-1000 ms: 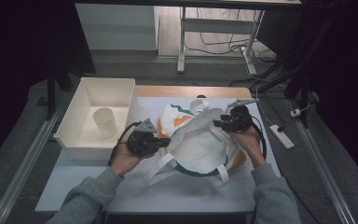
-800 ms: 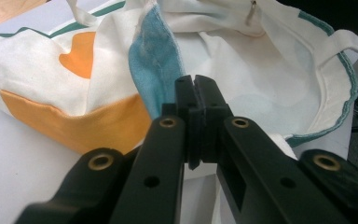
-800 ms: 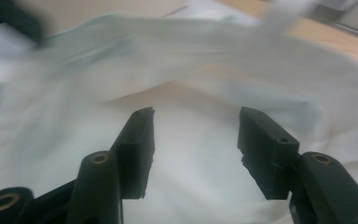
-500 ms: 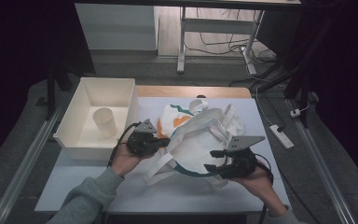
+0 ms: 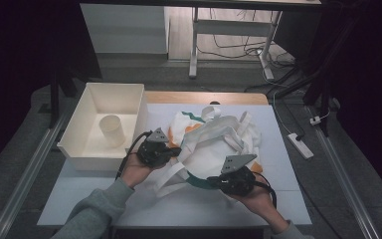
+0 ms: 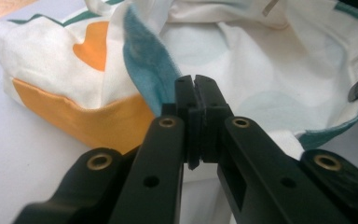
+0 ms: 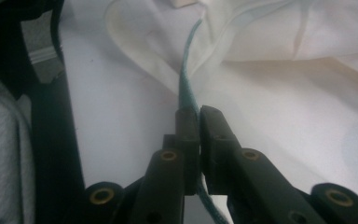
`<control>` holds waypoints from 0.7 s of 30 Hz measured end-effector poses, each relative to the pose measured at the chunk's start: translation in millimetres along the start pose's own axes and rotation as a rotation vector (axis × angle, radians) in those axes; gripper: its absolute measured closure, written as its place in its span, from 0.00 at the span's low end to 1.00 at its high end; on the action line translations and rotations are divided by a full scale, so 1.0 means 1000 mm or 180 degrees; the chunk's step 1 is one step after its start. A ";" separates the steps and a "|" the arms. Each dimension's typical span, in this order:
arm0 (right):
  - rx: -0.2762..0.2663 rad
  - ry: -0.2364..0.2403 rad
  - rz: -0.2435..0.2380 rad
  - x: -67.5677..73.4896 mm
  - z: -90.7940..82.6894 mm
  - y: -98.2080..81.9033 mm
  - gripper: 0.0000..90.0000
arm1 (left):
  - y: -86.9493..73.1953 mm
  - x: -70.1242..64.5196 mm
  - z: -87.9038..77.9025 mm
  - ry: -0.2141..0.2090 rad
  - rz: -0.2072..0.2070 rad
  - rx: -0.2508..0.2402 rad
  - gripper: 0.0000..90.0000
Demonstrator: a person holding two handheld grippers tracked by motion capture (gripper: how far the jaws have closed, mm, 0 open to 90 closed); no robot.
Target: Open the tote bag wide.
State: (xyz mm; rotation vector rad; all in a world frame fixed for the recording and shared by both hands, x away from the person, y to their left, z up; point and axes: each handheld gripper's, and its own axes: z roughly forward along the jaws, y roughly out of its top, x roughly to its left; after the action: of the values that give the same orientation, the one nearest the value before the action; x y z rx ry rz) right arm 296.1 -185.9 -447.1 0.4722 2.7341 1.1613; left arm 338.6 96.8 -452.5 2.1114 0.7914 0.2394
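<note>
White box [image 5: 87,144] with cup [image 5: 112,130] (upright) just beside bag [image 5: 214,149]

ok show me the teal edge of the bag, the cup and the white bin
teal edge [image 6: 149,77], left gripper view, on the fold above the pads.
cup [image 5: 112,130], high view, on its side wall.
white bin [image 5: 75,133], high view, on its left wall.

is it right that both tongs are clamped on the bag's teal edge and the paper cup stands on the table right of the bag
Not quite. The high view shows the paper cup standing inside the white box, left of the bag. The rest holds: left tongs and right tongs are both clamped on the teal edge.
</note>
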 end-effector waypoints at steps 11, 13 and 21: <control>0.0044 0.0069 0.0028 -0.001 0.007 -0.004 0.97 | 0.025 0.002 0.013 0.0202 0.0005 -0.0123 0.54; 0.0036 0.0077 0.0040 -0.001 0.007 -0.005 0.97 | 0.033 0.004 0.019 0.0204 0.0026 -0.0107 0.53; -0.0004 0.0136 -0.0005 0.002 0.006 -0.006 0.98 | 0.046 0.022 0.049 0.0328 -0.0030 -0.0048 0.75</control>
State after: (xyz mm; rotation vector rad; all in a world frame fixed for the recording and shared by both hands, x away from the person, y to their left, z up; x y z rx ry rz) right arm 293.7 -185.4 -455.8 0.4501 2.7689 1.1861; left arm 397.3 57.6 -450.0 2.0943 0.8569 0.3504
